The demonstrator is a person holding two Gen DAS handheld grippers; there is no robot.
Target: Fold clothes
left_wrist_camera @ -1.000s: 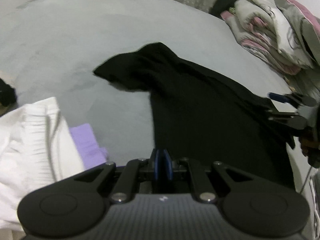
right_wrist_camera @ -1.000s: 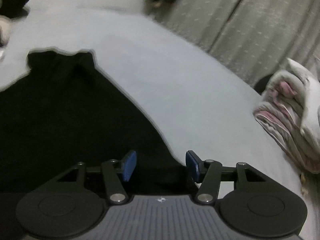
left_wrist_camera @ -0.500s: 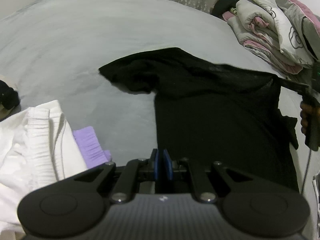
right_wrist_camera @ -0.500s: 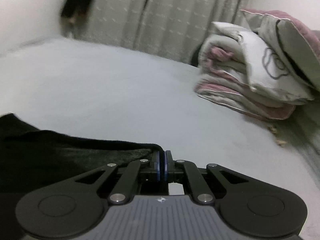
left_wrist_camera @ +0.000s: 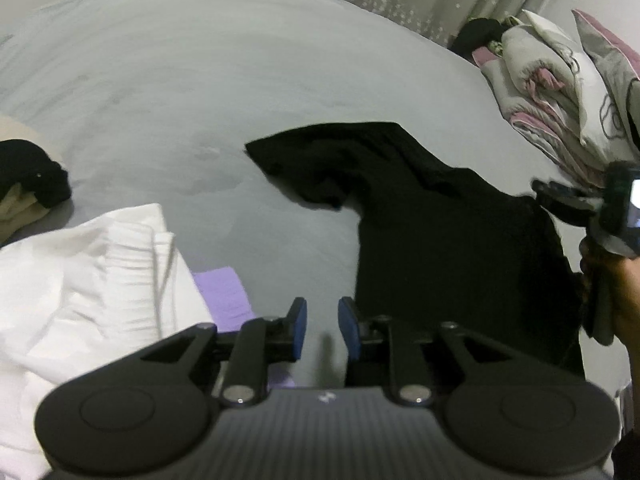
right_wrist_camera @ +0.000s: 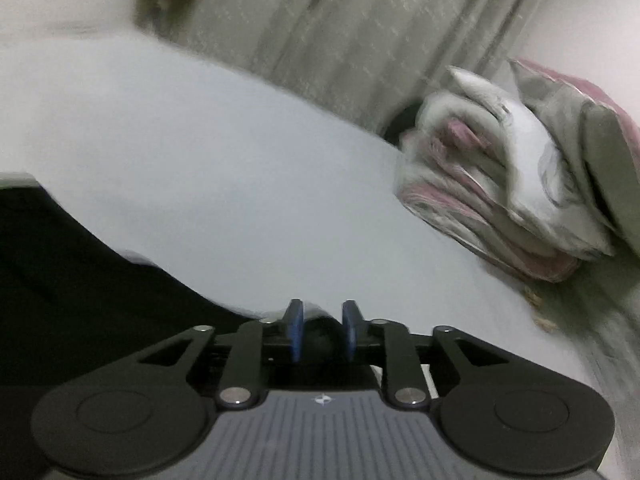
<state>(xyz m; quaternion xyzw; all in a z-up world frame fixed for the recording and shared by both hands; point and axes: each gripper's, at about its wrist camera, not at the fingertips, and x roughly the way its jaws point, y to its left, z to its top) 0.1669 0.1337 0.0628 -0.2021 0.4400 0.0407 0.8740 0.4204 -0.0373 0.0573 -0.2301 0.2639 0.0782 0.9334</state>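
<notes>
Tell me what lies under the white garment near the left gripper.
A purple cloth sticks out from beneath the white garment, both lying on the grey bedsheet. How far the purple piece runs under it, and whether anything else is beneath, is covered.

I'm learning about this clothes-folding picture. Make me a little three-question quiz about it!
1. True or false: the left gripper is holding the black garment.
2. What colour is the cloth beside the white clothes? A) purple B) green C) orange
3. Fill in: the folded bedding sits on the grey ____.

Key: 1 false, its fingers are open with nothing between them. 2 A. 3 bed.
</notes>
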